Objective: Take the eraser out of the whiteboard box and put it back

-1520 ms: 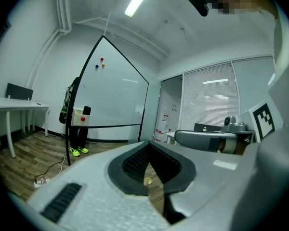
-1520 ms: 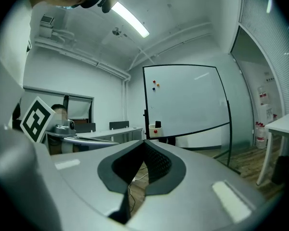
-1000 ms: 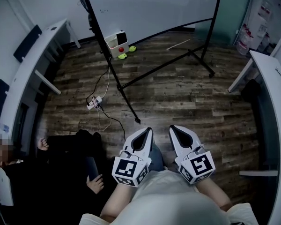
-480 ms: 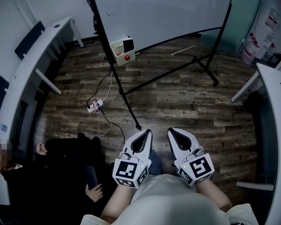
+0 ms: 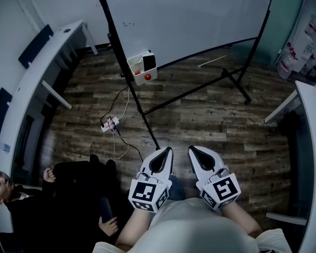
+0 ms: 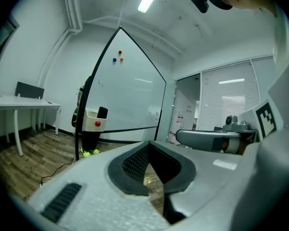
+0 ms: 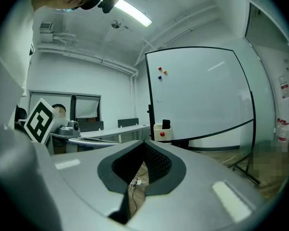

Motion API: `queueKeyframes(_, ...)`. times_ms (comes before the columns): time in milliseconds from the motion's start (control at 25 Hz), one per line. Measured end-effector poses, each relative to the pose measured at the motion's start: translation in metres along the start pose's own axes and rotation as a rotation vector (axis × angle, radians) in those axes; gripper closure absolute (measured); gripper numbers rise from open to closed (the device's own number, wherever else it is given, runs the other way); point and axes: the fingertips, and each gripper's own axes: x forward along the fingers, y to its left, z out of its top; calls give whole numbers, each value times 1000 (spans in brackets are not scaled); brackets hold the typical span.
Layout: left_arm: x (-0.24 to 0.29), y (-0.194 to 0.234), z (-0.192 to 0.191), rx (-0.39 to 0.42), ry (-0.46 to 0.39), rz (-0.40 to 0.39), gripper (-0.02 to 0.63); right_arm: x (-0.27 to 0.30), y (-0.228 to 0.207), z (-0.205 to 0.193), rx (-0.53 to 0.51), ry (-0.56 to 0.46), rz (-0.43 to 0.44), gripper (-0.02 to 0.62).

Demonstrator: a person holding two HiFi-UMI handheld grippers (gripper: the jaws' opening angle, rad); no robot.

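A cream whiteboard box (image 5: 140, 69) hangs at the left post of a large whiteboard (image 5: 189, 15). A black eraser (image 5: 149, 62) stands upright in it, and a red round magnet (image 5: 147, 77) sticks to its front. Both grippers are held side by side close to my body, far short of the box. The left gripper (image 5: 167, 150) and right gripper (image 5: 193, 149) are shut and empty. In the left gripper view the box (image 6: 90, 119) with the eraser (image 6: 102, 112) lies ahead beyond the gripper (image 6: 148, 144). The right gripper view shows the box (image 7: 159, 132) and eraser (image 7: 166, 124) past the gripper (image 7: 145, 142).
The whiteboard stand's black legs (image 5: 237, 83) spread over the wood floor. A power strip (image 5: 108, 124) with cables lies left of the front leg. A person in dark clothes (image 5: 68, 194) sits at lower left. White desks run along the left (image 5: 37, 73) and right (image 5: 312, 136).
The whiteboard and its box have come closer and lower in the head view as I move toward them. Both grippers stay shut and keep their place before my body.
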Motion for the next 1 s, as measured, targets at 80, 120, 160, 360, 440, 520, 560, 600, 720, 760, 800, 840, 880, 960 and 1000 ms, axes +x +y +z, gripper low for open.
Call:
queueKeyframes(80,7,8,7,-1,-4,0,601,11,-6,5,0,-1,1,594)
queueKeyframes(120,11,12,10,-1,-7,2,601,16,-8,7,-1,-3,2,594)
queueKeyframes(160,15,17,13,0,-8,5,601,22,-11,9,-3,-4,4,594)
queueKeyframes(360,31,43,26,-6,-13,23,601,52,-20,17,3,-8,23,594)
queueKeyframes(440,36,53,30,-7,-13,28,601,65,-22,21,8,-10,31,594)
queueKeyframes(520,39,64,34,-7,-13,33,601,78,-22,24,8,-9,43,594)
queueKeyframes(560,41,69,36,-7,-13,37,601,84,-22,25,6,-9,49,594)
queueKeyframes(600,43,75,37,-8,-13,41,601,91,-22,26,4,-8,56,594)
queueKeyframes(720,50,92,41,-12,-14,49,601,110,-23,28,-5,1,73,594)
queueKeyframes(760,52,98,43,-13,-14,50,601,117,-23,28,-7,5,76,594)
queueKeyframes(800,55,104,44,-12,-13,51,601,124,-24,29,-7,6,78,594)
queueKeyframes(840,57,110,45,-11,-11,52,601,131,-25,29,-5,5,79,594)
queueKeyframes(880,60,116,47,-10,-9,55,601,137,-26,30,-2,3,80,594)
queueKeyframes(960,64,127,49,-9,-8,62,601,149,-28,31,7,-2,81,594)
queueKeyframes(1000,66,132,51,-8,-10,65,601,154,-29,32,10,-4,81,594)
